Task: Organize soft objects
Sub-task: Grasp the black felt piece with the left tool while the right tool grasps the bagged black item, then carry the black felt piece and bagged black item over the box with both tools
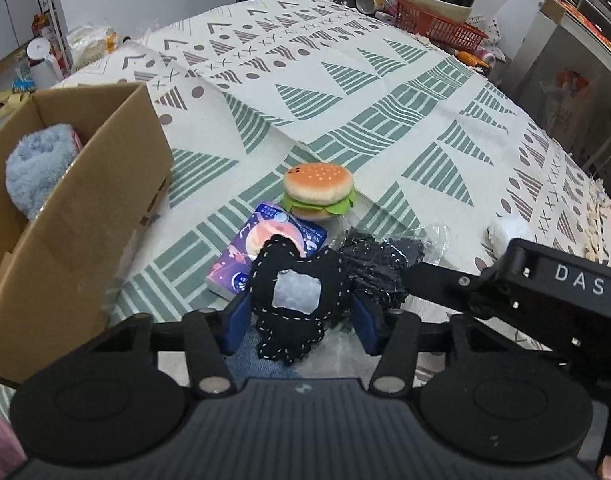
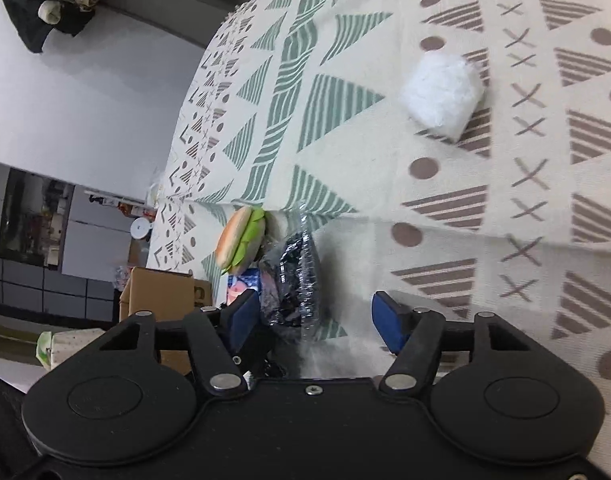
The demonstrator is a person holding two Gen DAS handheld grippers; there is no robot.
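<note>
My left gripper (image 1: 303,320) is shut on a black fabric piece (image 1: 297,264) with white stitching and a pale patch; it stands between the blue pads and droops below them. Behind it lie a purple tissue pack (image 1: 261,248) and a plush burger (image 1: 319,190). A black item in a clear plastic bag (image 2: 293,276) lies beside the left finger of my right gripper (image 2: 317,316), which is open and holds nothing. The burger (image 2: 241,246) sits just past the bag. A white fluffy lump (image 2: 441,96) rests farther out on the patterned cloth.
An open cardboard box (image 1: 85,208) stands at the left with a light blue fluffy item (image 1: 37,168) inside. A red basket (image 1: 437,24) and stacked bowls crowd the far table edge. The patterned tablecloth (image 1: 345,92) is wrinkled. Cabinets stand at the right.
</note>
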